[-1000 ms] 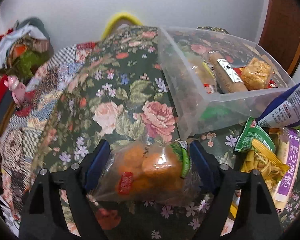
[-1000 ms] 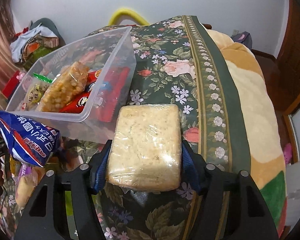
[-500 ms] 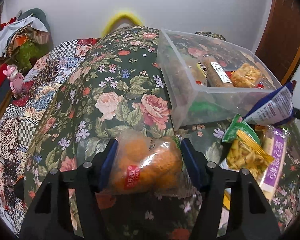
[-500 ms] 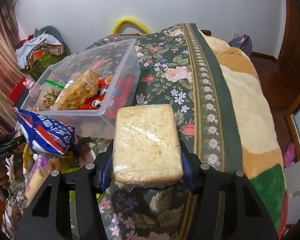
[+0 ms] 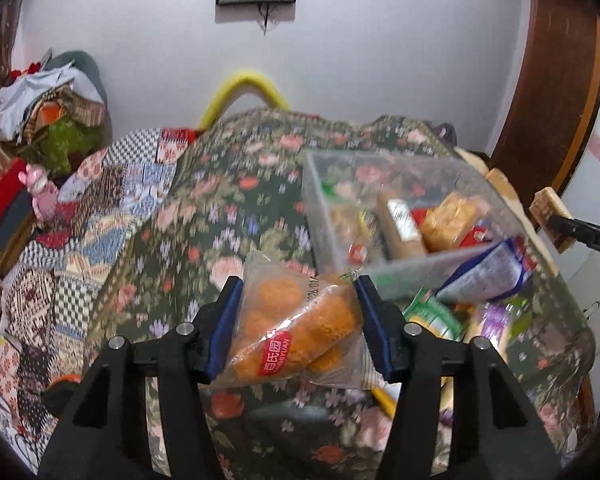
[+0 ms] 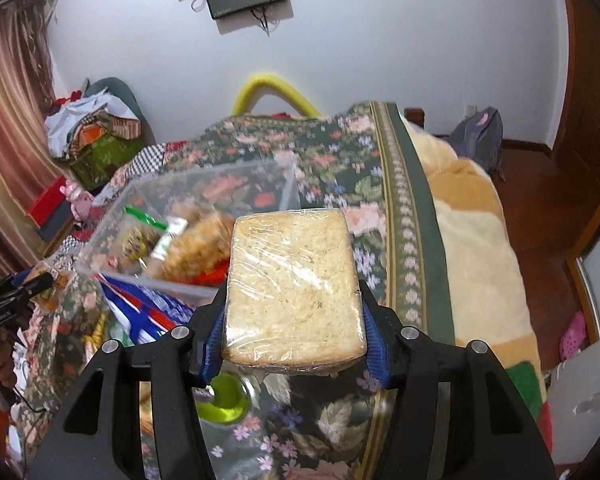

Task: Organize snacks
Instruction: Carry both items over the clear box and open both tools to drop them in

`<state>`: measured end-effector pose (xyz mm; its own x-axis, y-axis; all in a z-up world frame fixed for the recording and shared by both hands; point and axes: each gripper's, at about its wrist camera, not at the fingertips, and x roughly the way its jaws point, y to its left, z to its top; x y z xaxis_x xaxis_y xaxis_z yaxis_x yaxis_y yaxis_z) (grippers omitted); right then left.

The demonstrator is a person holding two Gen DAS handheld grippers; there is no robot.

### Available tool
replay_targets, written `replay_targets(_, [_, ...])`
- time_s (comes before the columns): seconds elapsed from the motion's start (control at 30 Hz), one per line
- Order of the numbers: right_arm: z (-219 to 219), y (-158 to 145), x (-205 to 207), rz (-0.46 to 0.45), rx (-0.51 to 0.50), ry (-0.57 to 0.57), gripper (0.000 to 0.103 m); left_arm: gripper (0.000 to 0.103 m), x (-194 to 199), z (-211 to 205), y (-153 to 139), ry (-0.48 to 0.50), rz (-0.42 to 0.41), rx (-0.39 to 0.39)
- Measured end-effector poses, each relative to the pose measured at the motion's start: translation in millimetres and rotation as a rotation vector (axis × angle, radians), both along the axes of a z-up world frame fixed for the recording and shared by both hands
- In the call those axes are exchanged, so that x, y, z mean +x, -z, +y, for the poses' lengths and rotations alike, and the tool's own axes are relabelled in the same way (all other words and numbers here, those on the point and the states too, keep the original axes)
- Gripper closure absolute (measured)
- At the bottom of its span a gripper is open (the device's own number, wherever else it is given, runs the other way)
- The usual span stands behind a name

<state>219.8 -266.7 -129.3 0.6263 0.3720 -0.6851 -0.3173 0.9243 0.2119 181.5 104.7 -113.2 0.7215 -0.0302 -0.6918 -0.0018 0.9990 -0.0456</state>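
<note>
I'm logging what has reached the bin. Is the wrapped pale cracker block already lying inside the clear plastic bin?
No, the cracker block is clamped between the right gripper's blue pads, outside the clear bin.

My left gripper (image 5: 295, 316) clamped on a clear bag of orange cakes (image 5: 295, 330), lifted over the floral cloth (image 5: 219, 232), blurred clear bin (image 5: 404, 268) beyond, probably snack packets inside
</note>
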Motion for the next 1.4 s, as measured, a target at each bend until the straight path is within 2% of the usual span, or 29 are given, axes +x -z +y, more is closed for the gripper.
replay_targets(0.23, [13.6, -22.1, 5.4, -0.066, 0.020, -0.023, 0.050, 0.047, 19.4, -10.4, -32.2, 0.026, -0.070, -0.030])
replay_targets(0.33, [22.4, -27.0, 8.8, -0.084, 0.024, -0.038, 0.050, 0.047, 31.8, -20.4, -39.5, 0.053, -0.077, -0.045])
replay_targets(0.47, [31.8, -28.9, 17.1, -0.095, 0.035, -0.054, 0.050, 0.047, 50.7, -39.3, -43.1, 0.089, -0.090, -0.025])
replay_targets(0.9, [64.9, -3.2, 57.0, -0.045, 0.037, -0.099, 0.050, 0.046, 123.2, -86.0, -14.5, 0.146, -0.043, -0.044])
replay_targets(1.07, [73.4, 8.4, 72.2, -0.016, 0.016, -0.114, 0.050, 0.046, 146.3, -97.8, 1.0, 0.141, -0.014, -0.021])
replay_targets(1.27, [80.2, 18.3, 82.7, 0.006, -0.008, -0.128, 0.050, 0.046, 170.8, -103.5, 19.2, 0.140, 0.053, -0.037])
replay_targets(1.4, [81.5, 22.6, 86.5, 0.016, -0.018, -0.135, 0.050, 0.042, 178.2, -108.2, 26.7, 0.122, 0.071, -0.020])
